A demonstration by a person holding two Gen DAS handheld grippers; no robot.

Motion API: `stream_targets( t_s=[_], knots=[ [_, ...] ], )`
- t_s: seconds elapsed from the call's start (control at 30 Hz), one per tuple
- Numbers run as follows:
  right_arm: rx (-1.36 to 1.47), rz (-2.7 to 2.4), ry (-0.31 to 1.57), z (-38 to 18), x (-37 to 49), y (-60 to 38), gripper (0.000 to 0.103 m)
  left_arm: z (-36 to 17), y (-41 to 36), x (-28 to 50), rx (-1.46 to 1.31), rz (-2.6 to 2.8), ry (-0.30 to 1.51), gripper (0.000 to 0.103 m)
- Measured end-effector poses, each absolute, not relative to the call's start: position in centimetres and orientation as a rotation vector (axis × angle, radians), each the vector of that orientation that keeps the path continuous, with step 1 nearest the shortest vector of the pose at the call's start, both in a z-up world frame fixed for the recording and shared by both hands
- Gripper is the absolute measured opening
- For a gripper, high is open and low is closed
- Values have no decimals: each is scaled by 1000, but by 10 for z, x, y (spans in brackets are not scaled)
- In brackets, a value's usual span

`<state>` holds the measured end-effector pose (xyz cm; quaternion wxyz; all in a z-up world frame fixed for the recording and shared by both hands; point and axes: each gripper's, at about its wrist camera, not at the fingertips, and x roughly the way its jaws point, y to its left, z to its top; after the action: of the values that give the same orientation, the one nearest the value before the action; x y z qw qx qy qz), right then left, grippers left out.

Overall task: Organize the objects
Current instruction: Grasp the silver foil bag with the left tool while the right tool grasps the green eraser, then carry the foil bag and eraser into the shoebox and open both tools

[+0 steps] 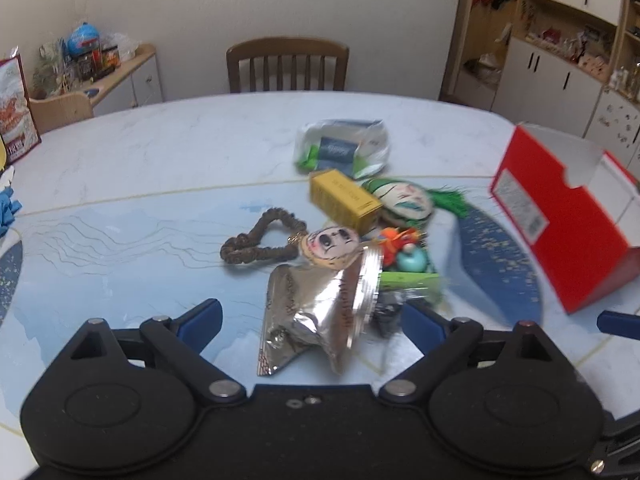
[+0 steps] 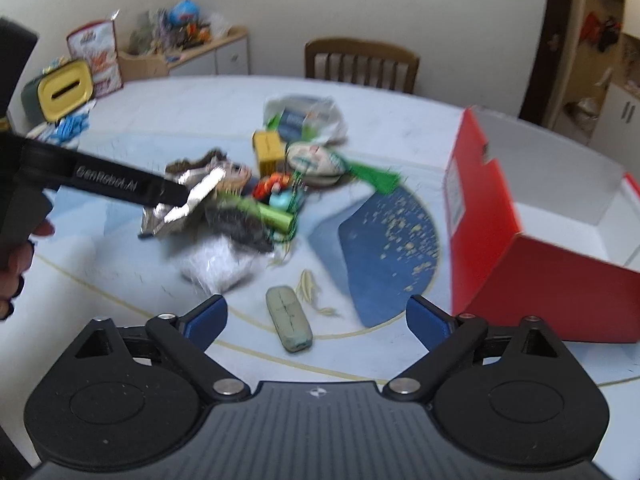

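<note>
My left gripper (image 1: 314,318) is open, with a crumpled silver foil packet (image 1: 316,312) between its blue pads, touching neither. In the right wrist view one of its fingers (image 2: 132,186) reaches in from the left to the same packet (image 2: 192,196). Behind the packet lies a pile: a brown bead bracelet (image 1: 260,238), a painted face ornament (image 1: 330,246), a yellow box (image 1: 344,198), a green-tasselled mask (image 1: 408,200) and a plastic bag (image 1: 344,148). My right gripper (image 2: 318,318) is open and empty above a grey-green case (image 2: 288,316). An open red box (image 2: 520,216) stands to the right.
A wooden chair (image 1: 286,64) is at the table's far side. A cereal box (image 2: 96,56) and a yellow-lidded green container (image 2: 60,92) stand at the far left, near a cluttered sideboard (image 2: 188,40). Cupboards (image 1: 560,40) line the right wall. A hand (image 2: 16,264) holds the left gripper.
</note>
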<state>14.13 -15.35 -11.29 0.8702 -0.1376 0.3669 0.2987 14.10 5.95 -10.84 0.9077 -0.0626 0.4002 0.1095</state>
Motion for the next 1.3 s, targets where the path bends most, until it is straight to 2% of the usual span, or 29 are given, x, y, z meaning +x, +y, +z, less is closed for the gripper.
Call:
stream_targets(
  t_s=[0.07,0.27,0.43,0.47,0.6,0.67,0.73,0.8,1.03,1.3],
  knots=[
    [-310,643,781,-121,147,-150,92,-115,62,148,-142,222,837,94],
    [-326,706,828,-137,162,-140,79,-132,75,164,-227,222,891,83],
    [-312,729,872,-144,168,-140,60,-136,81,166,-295,213,898,70],
    [-312,731,878,-146,169,-139,59,-136,81,166,-299,208,897,64],
    [-323,739,895,-151,168,-136,45,-135,82,165,-311,210,899,56],
    [-329,731,889,-152,167,-134,41,-134,85,164,-322,209,900,55],
    [-327,726,889,-151,166,-133,30,-134,87,162,-321,214,904,53],
    [-331,714,890,-150,164,-131,24,-133,88,159,-313,221,907,52],
    [-286,662,892,-136,151,-134,20,-115,93,136,-321,202,885,51],
    [-200,593,851,-92,126,-148,20,-71,80,107,-318,103,827,51]
  ],
)
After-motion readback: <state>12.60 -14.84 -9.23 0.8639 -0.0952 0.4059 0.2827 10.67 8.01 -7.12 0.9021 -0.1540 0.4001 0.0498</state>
